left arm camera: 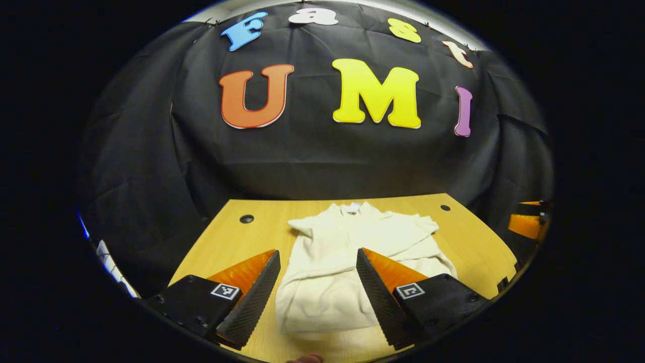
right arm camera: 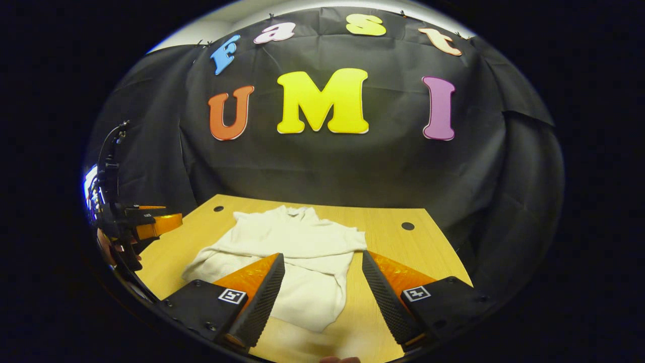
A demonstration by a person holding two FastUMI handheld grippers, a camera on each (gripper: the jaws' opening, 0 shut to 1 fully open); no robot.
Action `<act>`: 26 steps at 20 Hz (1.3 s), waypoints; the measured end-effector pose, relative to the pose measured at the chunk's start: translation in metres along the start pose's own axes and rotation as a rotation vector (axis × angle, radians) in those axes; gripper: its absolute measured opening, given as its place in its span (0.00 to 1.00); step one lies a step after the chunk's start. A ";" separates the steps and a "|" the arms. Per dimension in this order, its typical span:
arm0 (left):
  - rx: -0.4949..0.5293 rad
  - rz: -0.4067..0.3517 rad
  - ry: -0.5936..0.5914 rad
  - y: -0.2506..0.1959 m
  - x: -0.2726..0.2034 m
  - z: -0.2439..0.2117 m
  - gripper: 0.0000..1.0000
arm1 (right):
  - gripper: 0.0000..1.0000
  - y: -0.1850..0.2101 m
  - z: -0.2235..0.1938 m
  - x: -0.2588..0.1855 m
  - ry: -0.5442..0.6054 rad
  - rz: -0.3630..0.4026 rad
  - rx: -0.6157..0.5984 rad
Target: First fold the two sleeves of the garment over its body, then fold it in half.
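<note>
Ridged wedge fingers (left arm camera: 262, 295) on bases bearing square markers

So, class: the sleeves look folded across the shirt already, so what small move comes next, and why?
Probably lower both open grippers, left and right, onto the near hem of the garment. Both sleeves lie across its body on the table, so the half-fold remains.

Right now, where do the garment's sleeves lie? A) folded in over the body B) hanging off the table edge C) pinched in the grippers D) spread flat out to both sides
A: the white garment lies on the table with both sleeves crossed over its body, and the left gripper and right gripper are open above it, holding nothing.
</note>
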State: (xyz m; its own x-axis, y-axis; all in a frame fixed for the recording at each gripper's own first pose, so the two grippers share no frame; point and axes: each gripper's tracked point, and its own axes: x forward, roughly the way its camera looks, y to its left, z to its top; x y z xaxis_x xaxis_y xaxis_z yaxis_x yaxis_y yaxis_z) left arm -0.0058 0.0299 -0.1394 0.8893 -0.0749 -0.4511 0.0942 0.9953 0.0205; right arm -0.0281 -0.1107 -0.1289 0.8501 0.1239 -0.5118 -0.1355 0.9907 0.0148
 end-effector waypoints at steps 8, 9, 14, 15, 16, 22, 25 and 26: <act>-0.019 -0.106 0.330 0.032 -0.004 -0.131 0.97 | 0.94 -0.019 -0.104 0.004 0.275 0.003 0.058; -0.036 -0.117 0.360 0.034 -0.002 -0.141 0.97 | 0.94 -0.020 -0.117 0.005 0.307 -0.007 0.057; -0.162 -0.113 0.464 0.044 0.014 -0.172 0.99 | 0.94 -0.021 -0.163 0.023 0.428 -0.040 0.078; -0.187 -0.109 0.489 0.045 0.017 -0.178 0.99 | 0.96 -0.021 -0.172 0.030 0.464 -0.051 0.097; -0.212 -0.098 0.518 0.047 0.018 -0.183 0.98 | 0.97 -0.018 -0.183 0.037 0.508 -0.055 0.123; -0.327 -0.076 0.663 0.049 0.021 -0.194 0.98 | 0.97 -0.004 -0.227 0.056 0.754 -0.095 0.307; -0.337 -0.061 0.715 0.049 0.021 -0.197 0.92 | 0.95 0.003 -0.234 0.063 0.789 -0.099 0.321; -0.334 -0.056 0.726 0.048 0.019 -0.198 0.90 | 0.86 0.004 -0.234 0.062 0.800 -0.101 0.309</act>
State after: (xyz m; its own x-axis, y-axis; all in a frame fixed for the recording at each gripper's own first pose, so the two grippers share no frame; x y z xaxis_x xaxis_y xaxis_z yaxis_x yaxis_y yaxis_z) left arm -0.0731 0.0886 -0.3234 0.3633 -0.1817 -0.9138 -0.1110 0.9654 -0.2361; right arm -0.0948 -0.1123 -0.3619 0.2208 0.0720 -0.9727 0.1651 0.9801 0.1100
